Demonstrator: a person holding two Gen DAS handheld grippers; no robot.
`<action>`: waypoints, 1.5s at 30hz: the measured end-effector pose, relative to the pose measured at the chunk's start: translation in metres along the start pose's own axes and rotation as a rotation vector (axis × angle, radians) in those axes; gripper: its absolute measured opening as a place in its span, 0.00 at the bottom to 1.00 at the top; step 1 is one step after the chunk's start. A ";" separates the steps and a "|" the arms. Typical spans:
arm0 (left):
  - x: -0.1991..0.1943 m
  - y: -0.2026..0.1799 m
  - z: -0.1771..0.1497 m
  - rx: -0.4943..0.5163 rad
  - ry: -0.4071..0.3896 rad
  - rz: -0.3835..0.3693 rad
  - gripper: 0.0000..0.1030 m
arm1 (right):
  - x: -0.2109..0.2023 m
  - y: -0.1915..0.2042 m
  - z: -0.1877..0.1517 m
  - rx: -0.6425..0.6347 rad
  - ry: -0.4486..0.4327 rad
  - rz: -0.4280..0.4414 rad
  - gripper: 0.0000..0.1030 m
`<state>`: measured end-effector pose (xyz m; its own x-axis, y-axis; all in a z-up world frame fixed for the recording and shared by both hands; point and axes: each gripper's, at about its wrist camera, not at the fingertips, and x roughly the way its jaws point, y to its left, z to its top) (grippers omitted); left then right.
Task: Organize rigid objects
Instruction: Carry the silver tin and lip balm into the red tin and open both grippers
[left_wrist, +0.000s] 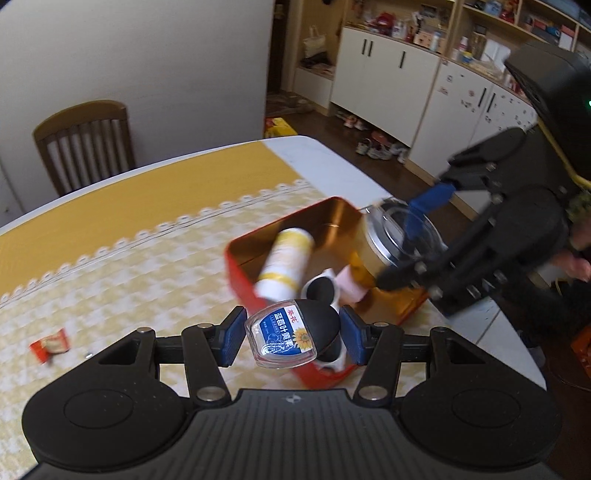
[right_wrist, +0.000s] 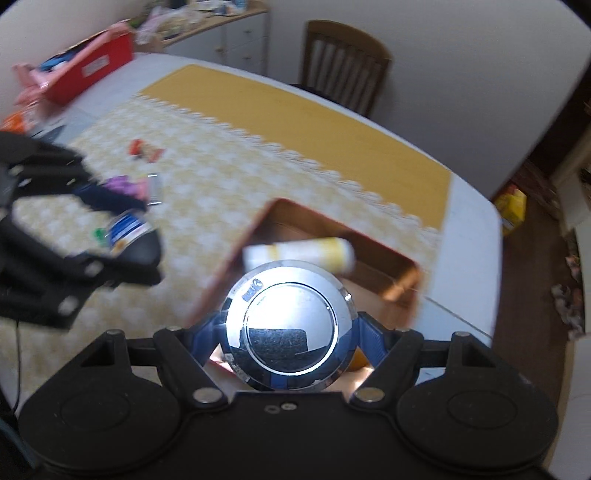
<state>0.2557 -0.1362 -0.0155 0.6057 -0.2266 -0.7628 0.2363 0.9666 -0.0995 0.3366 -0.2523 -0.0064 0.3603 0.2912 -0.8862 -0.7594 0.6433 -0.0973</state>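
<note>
Left wrist view: a red tin box (left_wrist: 258, 291) sits open on the bench (left_wrist: 332, 162), near the bench's right edge. A white and yellow tube (left_wrist: 284, 260) lies tilted inside it, with a pink thing (left_wrist: 352, 286) beside it. A yellow checked cloth (left_wrist: 129, 266) covers much of the bench, and a small red wrapper (left_wrist: 50, 345) lies on it, well apart from the box. A wooden chair (left_wrist: 85, 142) stands at the far side.

The left hand-held gripper (left_wrist: 291, 338) is closed on a small bottle with a blue label and black cap (left_wrist: 291, 334), held over the near corner of the box. Its blue pads (left_wrist: 232, 338) press both sides.

The right hand-held gripper (right_wrist: 290, 332) is closed on a jar with a shiny silver lid (right_wrist: 290, 326). The jar hangs over the right side of the box (right_wrist: 402, 291). In this blurred right wrist view, the left hand-held gripper (right_wrist: 114, 240) is just beside the box's left wall.

The two grippers are close together over the box. Past the box the cloth is open.
</note>
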 end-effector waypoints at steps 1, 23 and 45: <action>0.005 -0.004 0.002 -0.003 0.007 -0.004 0.52 | 0.001 -0.008 -0.001 0.009 -0.003 -0.009 0.74; 0.110 -0.032 0.020 -0.052 0.125 0.006 0.52 | 0.070 -0.062 0.018 0.100 0.018 -0.009 0.74; 0.138 -0.020 0.016 -0.145 0.176 -0.001 0.52 | 0.103 -0.063 0.007 0.092 0.087 0.037 0.74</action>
<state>0.3465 -0.1891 -0.1086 0.4602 -0.2155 -0.8613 0.1172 0.9763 -0.1817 0.4250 -0.2575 -0.0889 0.2818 0.2563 -0.9246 -0.7173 0.6963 -0.0256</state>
